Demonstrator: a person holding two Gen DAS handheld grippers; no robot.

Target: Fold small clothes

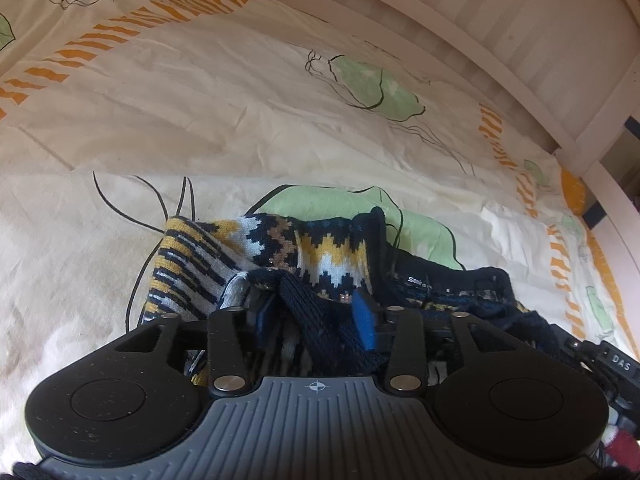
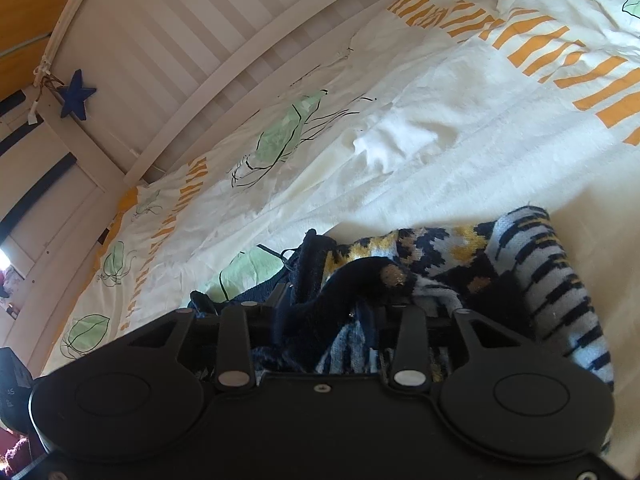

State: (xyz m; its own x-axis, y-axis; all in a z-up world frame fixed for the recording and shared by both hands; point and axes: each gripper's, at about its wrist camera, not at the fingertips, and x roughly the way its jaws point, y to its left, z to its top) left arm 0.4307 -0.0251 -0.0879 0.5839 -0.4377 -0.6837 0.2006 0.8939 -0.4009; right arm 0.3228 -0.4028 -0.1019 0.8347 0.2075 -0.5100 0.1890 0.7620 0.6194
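Observation:
A small knitted sweater (image 1: 316, 256), navy with yellow, white and tan zigzag bands, lies bunched on the bed sheet (image 1: 200, 128). My left gripper (image 1: 312, 312) is down in it, with navy knit draped between its blue pads (image 1: 364, 320); the jaws stand apart with cloth between them. In the right wrist view the same sweater (image 2: 440, 256) is piled over my right gripper (image 2: 328, 312). Navy cloth covers its fingertips, so its jaws are hidden. A striped sleeve (image 2: 556, 280) hangs to the right.
The cream sheet has orange stripes and green leaf prints (image 1: 372, 88). A white slatted bed rail (image 1: 500, 32) runs along the far side. A blue star (image 2: 77, 96) hangs on the rail in the right wrist view. The other gripper's body (image 1: 616, 364) shows at the right edge.

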